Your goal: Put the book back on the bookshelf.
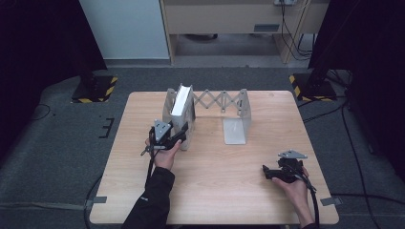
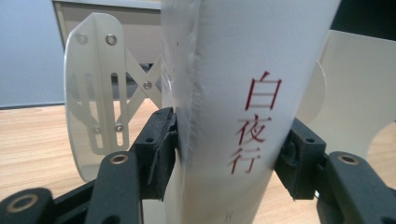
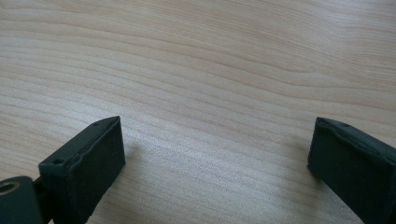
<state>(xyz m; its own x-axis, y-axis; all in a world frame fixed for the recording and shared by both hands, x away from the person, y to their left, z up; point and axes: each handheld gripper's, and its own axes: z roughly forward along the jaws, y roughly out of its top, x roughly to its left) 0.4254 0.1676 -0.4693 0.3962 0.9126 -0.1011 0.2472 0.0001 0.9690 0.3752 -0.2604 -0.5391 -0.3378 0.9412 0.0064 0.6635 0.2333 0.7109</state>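
We noted a dark, long sleeve [image 1: 152, 202] on the person's left forearm; the right forearm showed bare near the table edge. Both the left gripper [image 1: 184, 130] and the right gripper [image 1: 264, 171] were black, each topped with a grey three-cornered plate and trailing a black cable. In the left gripper view we recorded brass-coloured rivets at the linkage joints and small screw holes in the pad blocks. In the right gripper view the pads [image 3: 88, 170] were matt black, blocky, with ridged edges.
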